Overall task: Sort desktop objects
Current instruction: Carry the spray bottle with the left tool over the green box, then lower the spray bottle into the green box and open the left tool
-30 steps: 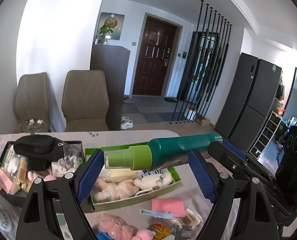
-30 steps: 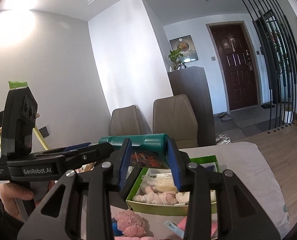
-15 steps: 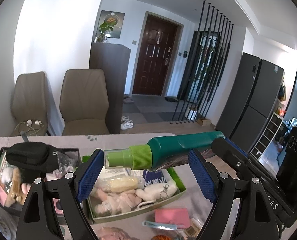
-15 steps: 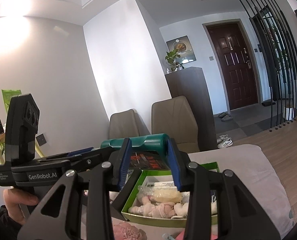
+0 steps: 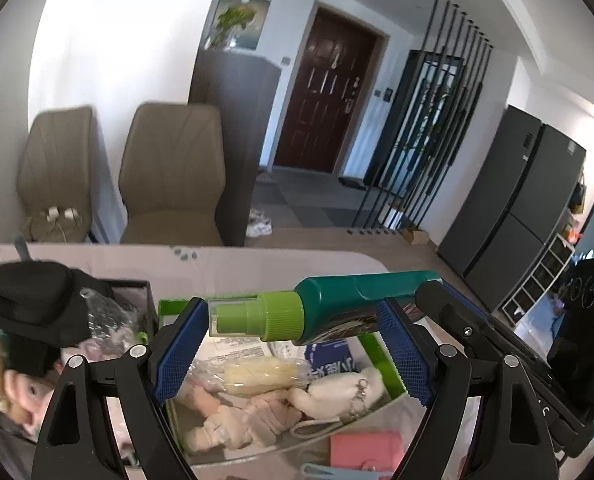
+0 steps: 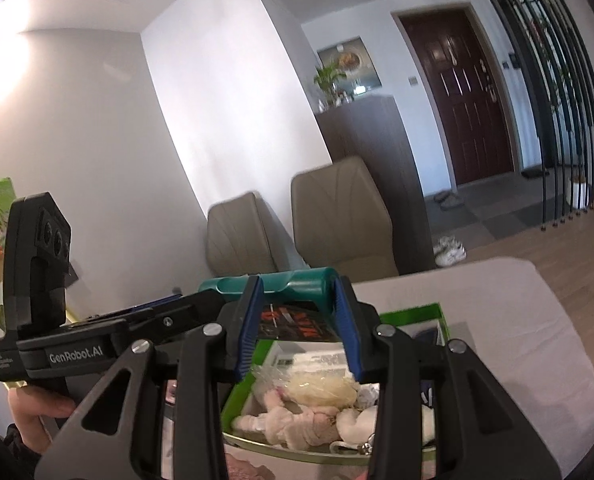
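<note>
Right hand-held gripper [image 6: 297, 328] pinching a green spray bottle [image 5: 337, 312] over the green box [image 6: 429, 314] on the counter [image 6: 517, 320]. Left hand-held gripper [image 5: 293, 354], marked "GenRobot.AI", spread around the bottle. Bottle label too blurry to read.

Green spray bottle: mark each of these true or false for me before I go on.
1. The right gripper is clamped on the green spray bottle. True.
2. The left gripper pinches the bottle's cap. False: its jaws stand wide, the cap between them untouched.
3. The bottle is carried lying sideways. True.
4. The green box below is empty. False: it holds plush toys and packets.
</note>
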`<state>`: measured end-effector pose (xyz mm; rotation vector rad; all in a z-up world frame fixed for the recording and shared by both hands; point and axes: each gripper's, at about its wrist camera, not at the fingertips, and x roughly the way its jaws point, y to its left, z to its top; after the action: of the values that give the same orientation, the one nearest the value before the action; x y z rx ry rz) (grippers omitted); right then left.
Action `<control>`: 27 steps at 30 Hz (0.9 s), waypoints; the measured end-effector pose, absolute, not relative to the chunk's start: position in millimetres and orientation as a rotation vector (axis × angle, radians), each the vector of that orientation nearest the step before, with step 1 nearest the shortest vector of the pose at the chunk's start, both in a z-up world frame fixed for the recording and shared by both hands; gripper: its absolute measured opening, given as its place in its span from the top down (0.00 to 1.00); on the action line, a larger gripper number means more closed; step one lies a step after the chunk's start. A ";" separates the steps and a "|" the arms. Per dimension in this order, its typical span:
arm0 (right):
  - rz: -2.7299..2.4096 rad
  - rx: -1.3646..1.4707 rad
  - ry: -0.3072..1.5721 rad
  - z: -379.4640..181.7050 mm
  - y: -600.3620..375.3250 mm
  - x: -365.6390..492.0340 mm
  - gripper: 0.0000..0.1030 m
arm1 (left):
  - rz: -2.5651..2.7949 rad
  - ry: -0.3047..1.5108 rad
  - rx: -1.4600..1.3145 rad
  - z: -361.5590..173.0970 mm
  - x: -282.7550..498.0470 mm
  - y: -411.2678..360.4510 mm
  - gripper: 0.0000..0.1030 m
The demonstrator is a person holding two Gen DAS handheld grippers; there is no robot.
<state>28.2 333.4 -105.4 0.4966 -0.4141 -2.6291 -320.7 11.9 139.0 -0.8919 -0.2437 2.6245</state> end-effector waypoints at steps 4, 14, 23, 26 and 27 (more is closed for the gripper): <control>-2.624 0.572 -0.418 -121.8 328.4 0.9 0.63 | 2.603 -0.289 -0.945 116.8 -341.5 6.4 0.17; -2.594 0.696 -0.432 -153.2 317.3 -39.1 0.63 | 2.582 -0.308 -1.105 79.8 -369.1 2.2 0.17; -2.531 0.788 -0.519 -181.4 315.7 -58.5 0.61 | 2.588 -0.307 -1.185 64.3 -375.7 -2.4 0.17; -2.528 0.804 -0.539 -188.4 313.2 -61.9 0.61 | 2.585 -0.301 -1.219 57.5 -378.8 -2.6 0.17; -2.523 0.814 -0.551 -191.5 312.7 -63.3 0.60 | 2.593 -0.291 -1.227 56.3 -379.7 -2.3 0.17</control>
<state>-63.3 312.7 -191.5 0.8136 -0.5512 -2.5229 -379.7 -2.3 56.3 -1.2265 -0.2907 2.5928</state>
